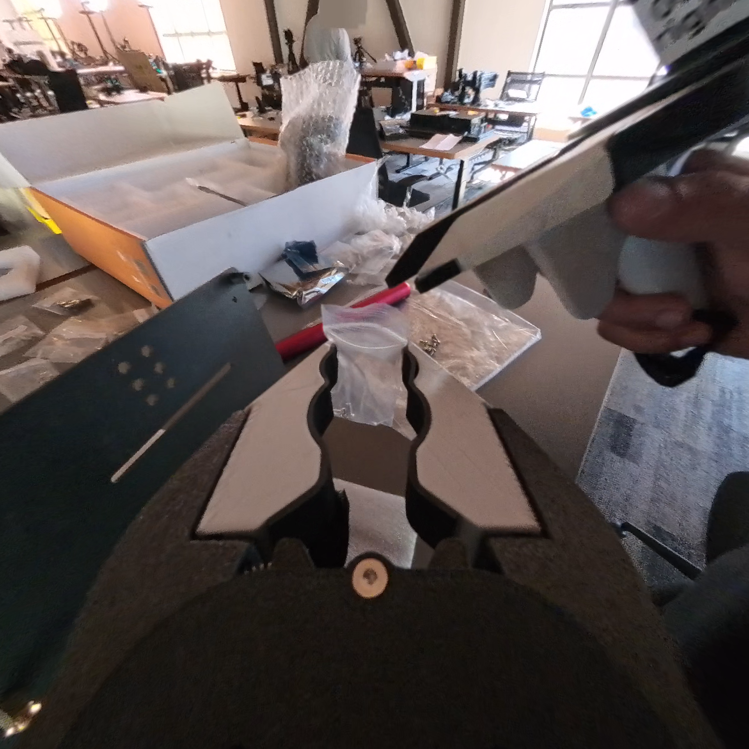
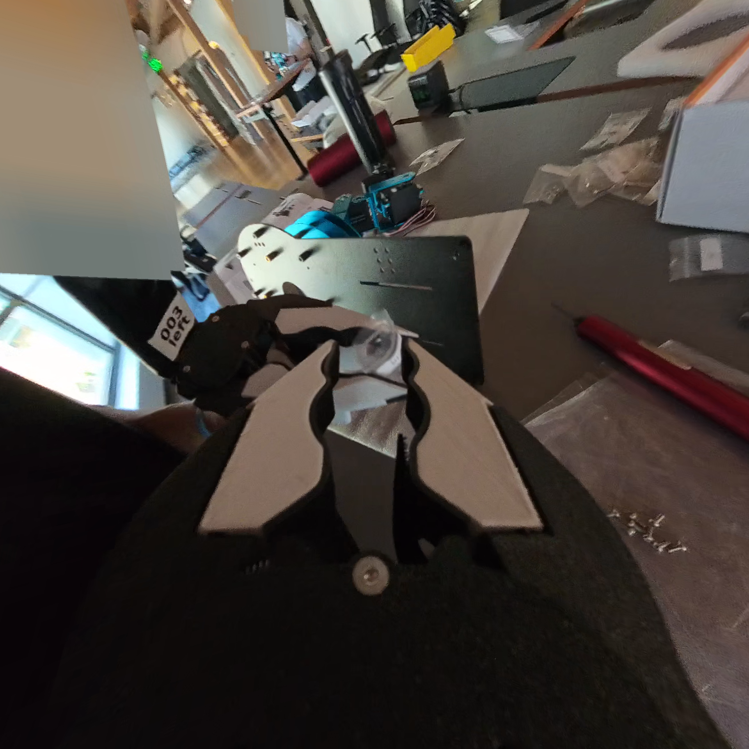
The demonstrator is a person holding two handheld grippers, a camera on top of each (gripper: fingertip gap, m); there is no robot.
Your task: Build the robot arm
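Note:
My left gripper (image 1: 369, 358) is shut on a small clear zip bag (image 1: 367, 364), pinching its sides so that it stands upright with its mouth open at the top. My right gripper (image 2: 369, 346) is open and empty. In the left wrist view it (image 1: 405, 279) hovers just above and behind the bag's mouth, held by a hand (image 1: 668, 251). The bag (image 2: 379, 344) also shows between the right fingertips in the right wrist view. A black metal plate (image 1: 142, 385) with holes and a slot lies just left of the bag.
A red screwdriver (image 1: 364, 302) lies behind the bag on the dark table (image 1: 547, 385). Loose screws (image 1: 429, 344) sit on a clear plastic sheet (image 1: 486, 336). A white and orange box (image 1: 202, 231), bubble wrap (image 1: 320, 117), a foil bag (image 1: 304, 283) and blue servo parts (image 2: 389, 202) lie around. Both grippers' tips are close together, under 4 cm apart. Between my left fingertips and the black metal plate (image 1: 142, 385) there is roughly 8 cm. It turns up in the right wrist view (image 2: 380, 262) as well.

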